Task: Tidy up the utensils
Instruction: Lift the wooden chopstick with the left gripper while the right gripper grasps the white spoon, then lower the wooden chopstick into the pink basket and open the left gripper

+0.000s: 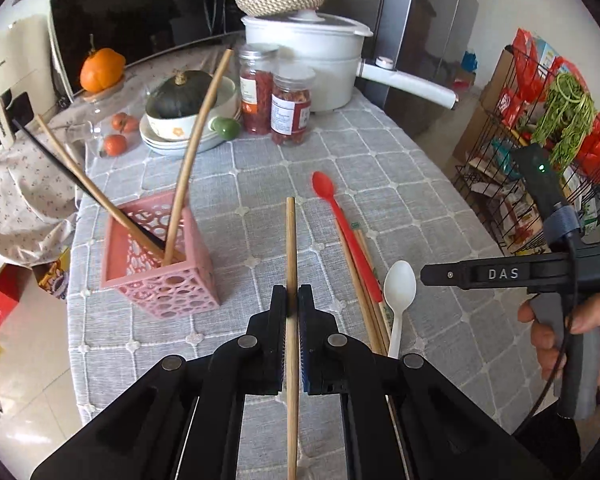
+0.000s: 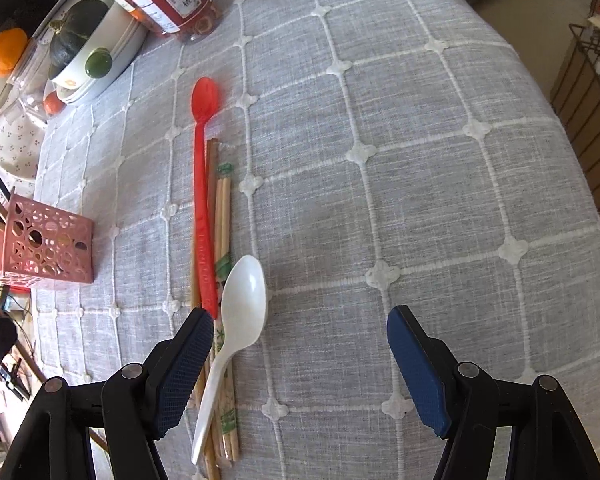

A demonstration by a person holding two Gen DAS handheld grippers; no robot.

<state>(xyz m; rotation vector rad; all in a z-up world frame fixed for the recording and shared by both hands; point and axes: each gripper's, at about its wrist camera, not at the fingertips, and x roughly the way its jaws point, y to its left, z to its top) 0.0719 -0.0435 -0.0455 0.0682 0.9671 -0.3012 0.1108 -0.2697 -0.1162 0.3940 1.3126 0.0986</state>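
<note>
My left gripper (image 1: pixel 293 294) is shut on a wooden chopstick (image 1: pixel 291 248), held up off the grey checked tablecloth and pointing away from me. To its left stands a pink perforated holder (image 1: pixel 160 264) with several long utensils leaning in it. On the cloth to the right lie a red spoon (image 1: pixel 342 224), a white spoon (image 1: pixel 398 292) and loose chopsticks (image 1: pixel 364 300). My right gripper (image 2: pixel 300 328) hovers open over the cloth; the white spoon (image 2: pixel 240 312) and the red spoon (image 2: pixel 202 192) lie by its left finger, with chopsticks (image 2: pixel 222 216) under them. The holder (image 2: pixel 44 240) is far left.
At the back stand two jars (image 1: pixel 276 96), stacked plates with a dark squash (image 1: pixel 184 100), a white pot (image 1: pixel 312 60) with a long handle, and an orange pumpkin (image 1: pixel 100 68). A wire rack (image 1: pixel 540 148) with vegetables stands off the table's right edge. A hand (image 1: pixel 572 332) grips the right tool.
</note>
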